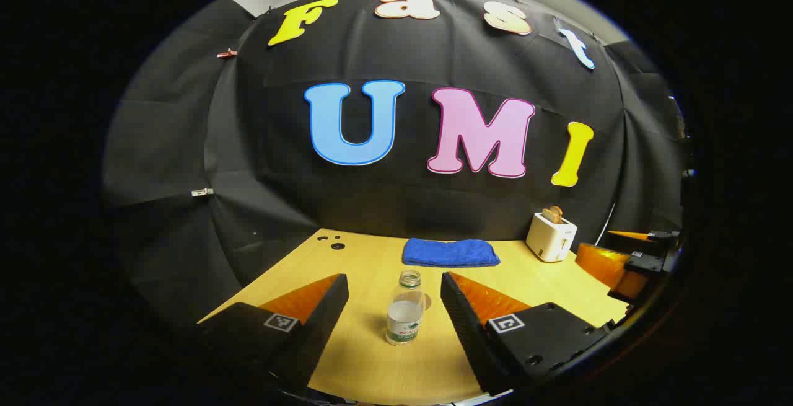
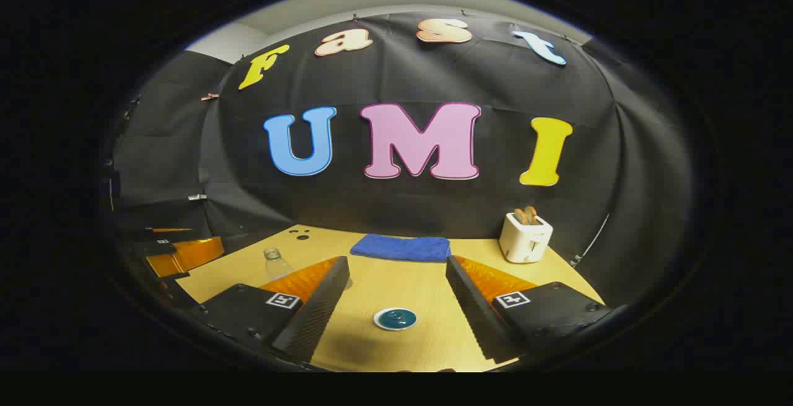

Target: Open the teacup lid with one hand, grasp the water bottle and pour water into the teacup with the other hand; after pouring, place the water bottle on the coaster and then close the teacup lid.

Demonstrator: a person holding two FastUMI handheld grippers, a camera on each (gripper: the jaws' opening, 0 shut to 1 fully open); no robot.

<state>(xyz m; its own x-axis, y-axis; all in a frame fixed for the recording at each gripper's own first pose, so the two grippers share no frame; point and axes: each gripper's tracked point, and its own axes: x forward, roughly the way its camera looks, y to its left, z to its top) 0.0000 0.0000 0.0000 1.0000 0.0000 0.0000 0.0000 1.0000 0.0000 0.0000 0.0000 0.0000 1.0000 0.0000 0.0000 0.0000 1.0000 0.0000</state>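
A clear water bottle with a pale label stands upright on the yellow table, about half full. My left gripper is open, a finger on each side of the bottle and apart from it. In the right gripper view the bottle's neck rises behind the left finger. My right gripper is open over the table. A small round teal disc with a pale rim lies flat between its fingers, untouched. I cannot tell whether it is the coaster or the teacup lid.
A folded blue towel lies at the table's back edge. A white toaster holding bread stands at the back right. The other gripper sits at the far right of the left gripper view. Small holes mark the back left corner.
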